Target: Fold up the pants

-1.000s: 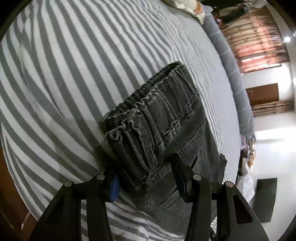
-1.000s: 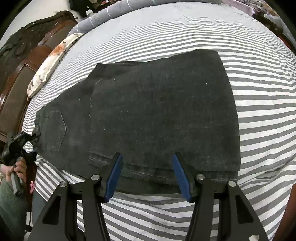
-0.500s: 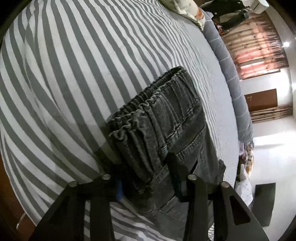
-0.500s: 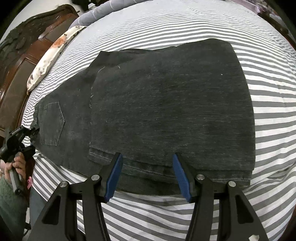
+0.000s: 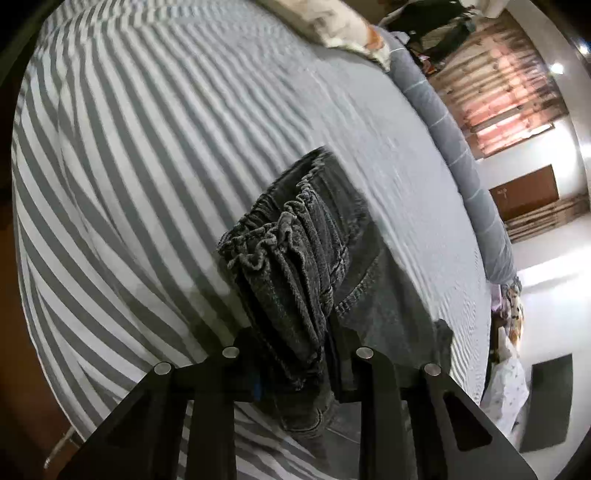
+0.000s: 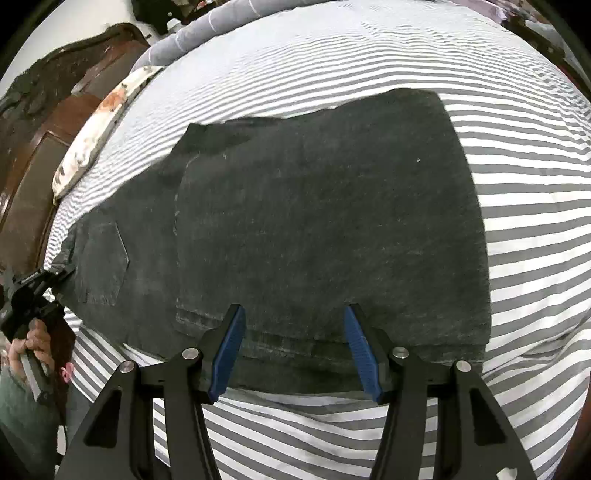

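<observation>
Dark grey denim pants [image 6: 317, 221] lie folded on a grey and white striped bed [image 6: 535, 192], legs doubled over the seat with a back pocket [image 6: 103, 262] showing at the left. My left gripper [image 5: 293, 354] is shut on the bunched elastic waistband [image 5: 291, 254] and holds it just off the sheet; it also shows at the left edge of the right wrist view [image 6: 40, 280]. My right gripper [image 6: 293, 347] is open and empty, its blue pads [image 6: 227, 350] hovering over the near hem edge of the pants.
A floral pillow [image 6: 92, 136] and a grey bolster [image 6: 229, 26] lie at the head of the bed by a dark wooden headboard [image 6: 44, 122]. Beyond the bed's far side are a white floor [image 5: 546, 280] and a curtained window [image 5: 506, 96].
My left gripper has closed on the waistband and gathered it tighter, lifting it slightly. My right gripper stays open and has shifted a little over the hem edge.
</observation>
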Available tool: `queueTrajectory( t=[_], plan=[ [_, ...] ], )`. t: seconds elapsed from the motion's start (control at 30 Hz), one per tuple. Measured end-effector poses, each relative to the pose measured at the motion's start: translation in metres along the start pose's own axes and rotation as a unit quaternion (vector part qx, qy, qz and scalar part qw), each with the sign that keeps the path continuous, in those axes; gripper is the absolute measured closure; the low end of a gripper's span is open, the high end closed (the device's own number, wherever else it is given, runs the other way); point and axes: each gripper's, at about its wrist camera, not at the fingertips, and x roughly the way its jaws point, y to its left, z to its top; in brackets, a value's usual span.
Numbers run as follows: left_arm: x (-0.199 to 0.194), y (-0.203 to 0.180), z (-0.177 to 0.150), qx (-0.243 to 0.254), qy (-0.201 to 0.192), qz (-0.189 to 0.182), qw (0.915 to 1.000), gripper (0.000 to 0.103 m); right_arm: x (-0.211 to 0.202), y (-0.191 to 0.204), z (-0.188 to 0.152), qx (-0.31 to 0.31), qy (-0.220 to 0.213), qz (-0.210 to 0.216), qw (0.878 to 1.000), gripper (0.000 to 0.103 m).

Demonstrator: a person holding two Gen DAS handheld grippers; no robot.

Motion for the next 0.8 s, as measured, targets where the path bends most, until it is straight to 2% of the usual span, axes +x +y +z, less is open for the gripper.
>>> queueTrajectory(
  t=[0.07, 0.2, 0.3, 0.4, 0.67, 0.8],
  plan=[
    [-0.009, -0.011, -0.003, 0.02, -0.009, -0.004, 0.9998, 0.077, -0.003, -0.002, 0.002, 0.004, -0.005, 0.004, 1.0, 0.05],
    [-0.026, -0.052, -0.015, 0.091, -0.034, -0.017, 0.9951, 0.078, -0.009, -0.01, 0.007, 0.015, -0.015, 0.012, 1.0, 0.05],
    [-0.033, -0.089, -0.029, 0.141, -0.04, -0.029, 0.9888, 0.078, -0.017, -0.02, 0.01, 0.029, -0.025, 0.019, 0.999, 0.05],
    [-0.037, -0.129, -0.045, 0.196, -0.041, -0.043, 0.9788, 0.078, -0.028, -0.031, 0.013, 0.043, -0.037, 0.025, 0.998, 0.05],
    [-0.018, -0.226, -0.093, 0.272, -0.001, -0.095, 0.9575, 0.079, -0.065, -0.075, 0.018, 0.091, -0.075, 0.024, 0.993, 0.05],
    [0.001, -0.269, -0.129, 0.306, 0.028, -0.115, 0.9448, 0.079, -0.078, -0.106, 0.016, 0.133, -0.095, 0.034, 0.986, 0.05]
  ],
)
